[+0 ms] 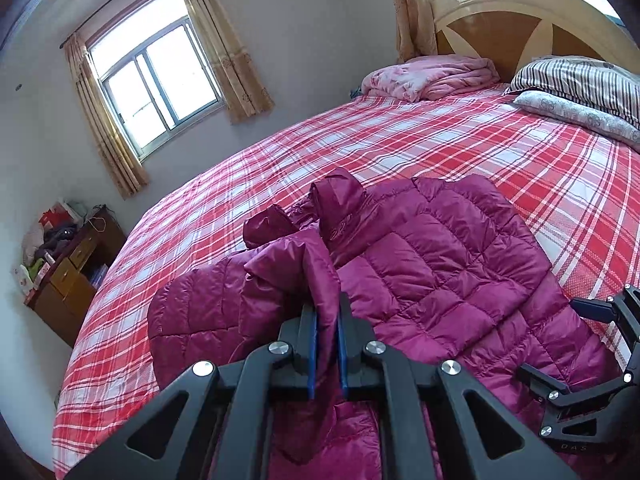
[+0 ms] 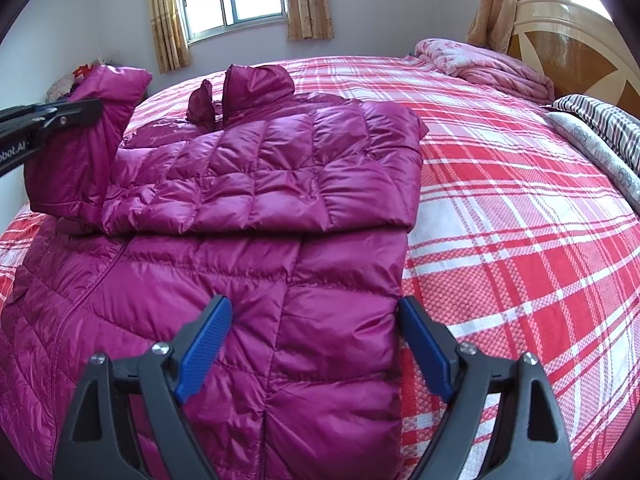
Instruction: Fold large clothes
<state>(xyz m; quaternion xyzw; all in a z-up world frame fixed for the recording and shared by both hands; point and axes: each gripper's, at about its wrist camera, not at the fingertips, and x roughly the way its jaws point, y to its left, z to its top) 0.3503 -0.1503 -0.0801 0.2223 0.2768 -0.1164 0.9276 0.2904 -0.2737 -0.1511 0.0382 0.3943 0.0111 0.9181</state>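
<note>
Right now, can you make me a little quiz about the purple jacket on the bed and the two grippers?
1. True or false: the left gripper is shut on a fold of the purple jacket.
2. Which stands open above the jacket's lower part? A) left gripper B) right gripper
3. Fill in: the jacket lies on a red and white ____ bedsheet.

Key
1. True: its blue pads pinch the sleeve fabric.
2. B: its pads stand wide apart with nothing pinched.
3. Plaid.
</note>
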